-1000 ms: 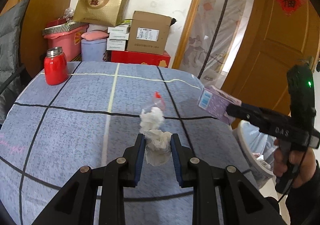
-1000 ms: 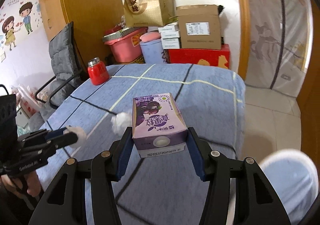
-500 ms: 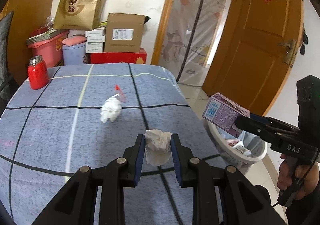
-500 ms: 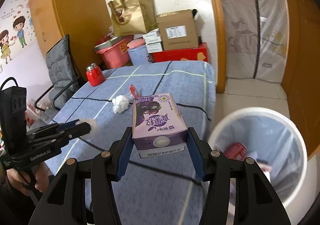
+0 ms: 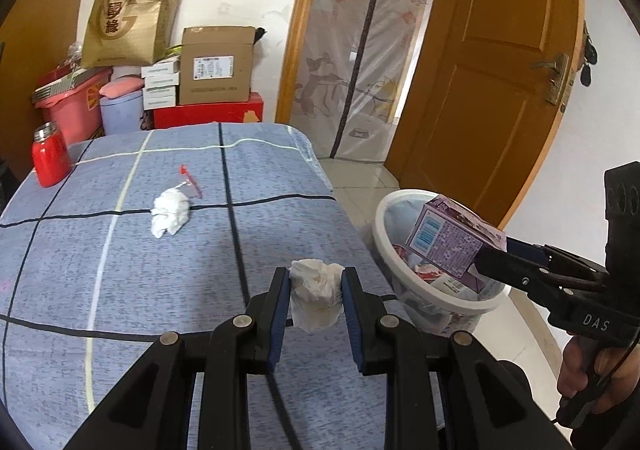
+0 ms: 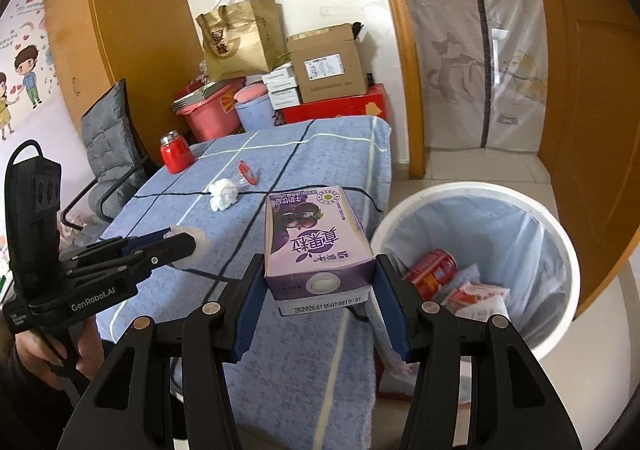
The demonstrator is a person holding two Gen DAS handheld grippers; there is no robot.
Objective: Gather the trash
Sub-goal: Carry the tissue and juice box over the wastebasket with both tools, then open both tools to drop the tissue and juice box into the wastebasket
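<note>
My left gripper is shut on a crumpled white tissue, held above the right part of the blue table. It shows in the right wrist view too. My right gripper is shut on a purple milk carton, also seen in the left wrist view, at the rim of the white trash bin. The bin holds a red can and wrappers. A second tissue ball and a clear wrapper with a red tab lie on the table.
A red flask stands at the table's far left corner. Boxes, a gold paper bag and tubs are stacked behind the table. A grey chair stands left of it. A wooden door is right of the bin.
Both grippers have moved right and back from the table's middle toward the bin. The carton has gone from over the table to the bin's rim. The tissue was lifted off the table.
</note>
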